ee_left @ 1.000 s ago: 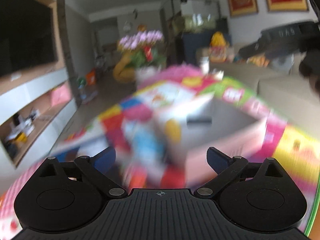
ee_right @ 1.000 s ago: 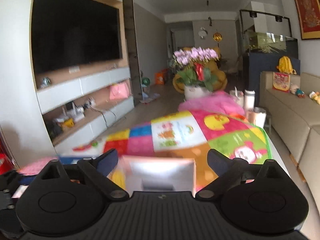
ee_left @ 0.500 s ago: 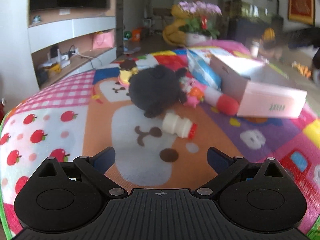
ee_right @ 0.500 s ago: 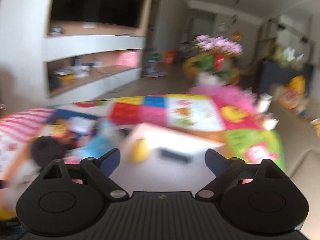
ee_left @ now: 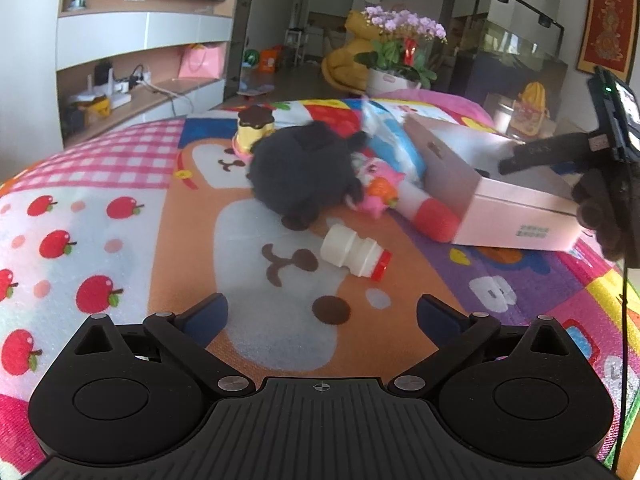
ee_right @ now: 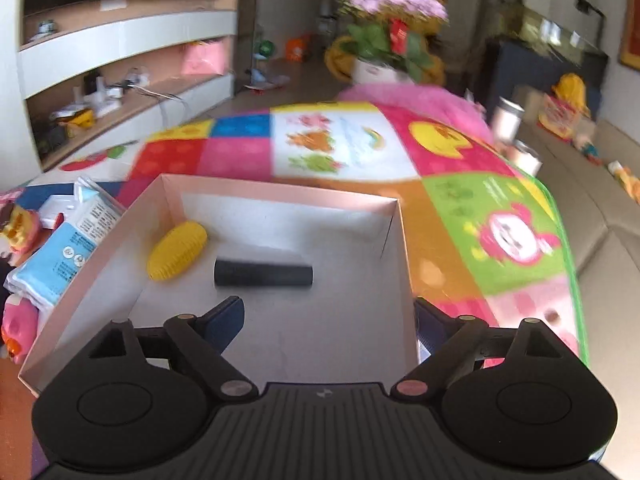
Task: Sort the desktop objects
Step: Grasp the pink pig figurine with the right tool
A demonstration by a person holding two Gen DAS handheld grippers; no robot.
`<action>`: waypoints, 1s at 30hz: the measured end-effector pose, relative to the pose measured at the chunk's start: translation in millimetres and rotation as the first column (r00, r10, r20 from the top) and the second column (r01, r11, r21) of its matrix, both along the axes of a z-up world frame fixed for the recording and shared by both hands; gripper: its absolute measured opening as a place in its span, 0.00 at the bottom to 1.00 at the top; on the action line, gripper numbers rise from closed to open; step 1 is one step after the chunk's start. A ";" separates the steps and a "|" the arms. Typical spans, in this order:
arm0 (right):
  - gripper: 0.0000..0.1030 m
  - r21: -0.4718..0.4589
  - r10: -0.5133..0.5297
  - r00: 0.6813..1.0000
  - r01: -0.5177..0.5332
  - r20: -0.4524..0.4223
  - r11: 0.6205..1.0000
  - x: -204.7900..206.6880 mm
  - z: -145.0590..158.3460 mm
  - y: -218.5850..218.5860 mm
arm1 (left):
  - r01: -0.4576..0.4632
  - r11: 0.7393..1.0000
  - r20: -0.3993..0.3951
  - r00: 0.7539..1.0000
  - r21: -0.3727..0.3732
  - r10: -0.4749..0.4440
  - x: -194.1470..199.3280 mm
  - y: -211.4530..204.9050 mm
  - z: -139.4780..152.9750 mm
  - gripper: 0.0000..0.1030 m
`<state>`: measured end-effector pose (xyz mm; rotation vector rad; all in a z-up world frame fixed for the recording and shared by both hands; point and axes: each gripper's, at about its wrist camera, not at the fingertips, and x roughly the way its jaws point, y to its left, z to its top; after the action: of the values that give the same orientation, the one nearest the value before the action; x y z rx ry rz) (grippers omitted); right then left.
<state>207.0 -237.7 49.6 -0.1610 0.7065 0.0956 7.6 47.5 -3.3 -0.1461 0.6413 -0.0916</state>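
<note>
We are seeing the left gripper (ee_left: 320,314) with its jaws standing wide and nothing between them, low in the left wrist view over the colourful play mat (ee_left: 132,216). The right gripper (ee_right: 328,320) is likewise spread wide with nothing between its fingers, one finger over the pink box (ee_right: 394,240) and the other showing past its right wall, partly hidden by it. The right wrist view is smearing with blur, so the print on the mat there is hard to read. Inside the box, at the centre of that frame, a dark cylinder (ee_right: 263,273) is lying on its side, and a ribbed yellow toy (ee_right: 177,250) is resting near the left wall; the box's near edge is being covered by the gripper body. In the left wrist view the box is sitting at the right, its far corner cut off by a gloved hand (ee_left: 604,208) holding the other gripper. At the centre a black plush toy (ee_left: 302,174) is lying blurred, overlapping a pink toy (ee_left: 378,186) and a blue-and-white packet (ee_left: 394,144). A small white bottle with a red cap (ee_left: 354,254) is lying on its side just below them, apart from the box. A brown-topped pudding toy (ee_left: 254,128) is peeking out behind the plush.
</note>
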 end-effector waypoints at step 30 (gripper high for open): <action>0.44 -0.153 0.500 0.865 -0.499 -0.039 0.853 -87.3 -17.4 212.9 | -0.110 0.994 0.025 0.994 -0.008 0.110 -38.2 36.1 14.8 1.00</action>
<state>119.8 -24.8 32.1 -0.4988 0.6561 0.5414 -30.6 83.6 11.6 -0.1858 0.6069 0.0111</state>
